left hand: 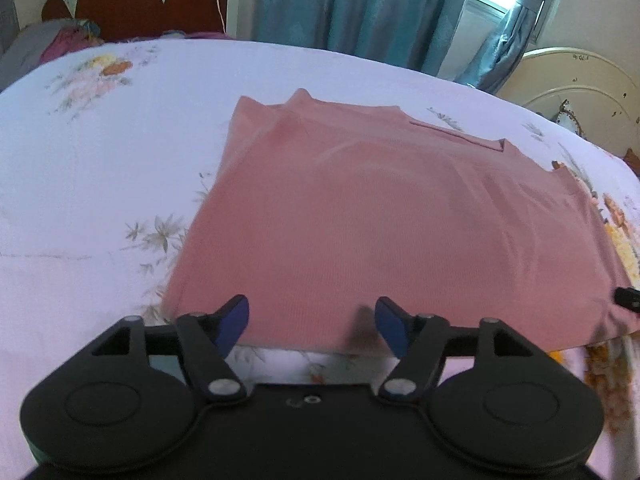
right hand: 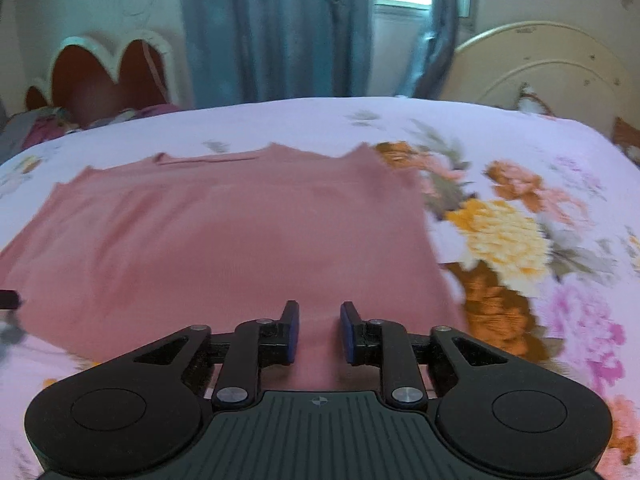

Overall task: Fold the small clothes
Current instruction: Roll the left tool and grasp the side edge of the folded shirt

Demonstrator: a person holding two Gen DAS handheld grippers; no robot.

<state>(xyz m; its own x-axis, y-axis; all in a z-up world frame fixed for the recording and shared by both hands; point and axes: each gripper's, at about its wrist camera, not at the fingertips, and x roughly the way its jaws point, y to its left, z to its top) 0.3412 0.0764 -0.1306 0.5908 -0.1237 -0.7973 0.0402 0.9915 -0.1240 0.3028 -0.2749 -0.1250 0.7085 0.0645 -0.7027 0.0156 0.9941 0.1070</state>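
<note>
Pink garment [left hand: 380, 220] lies folded flat on my floral bedsheet [left hand: 100, 160] in left view, left gripper [left hand: 312, 320] agape and empty over its near hem; right view, right gripper [right hand: 319, 330] likewise parted, further folds probably remaining.

You are in a home bedroom. A bed [left hand: 100, 168] in floral sheets, its headboard [left hand: 132, 0] and blue curtains [left hand: 360, 4] show it.

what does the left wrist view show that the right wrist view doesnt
Only the left wrist view: the left gripper, jaws open over the near hem, and pale sheet left of the garment.

Only the right wrist view: the right gripper, jaws open, and the big yellow flower print.

Both: the pink garment lying flat on the floral bedsheet, the teal curtains.
</note>
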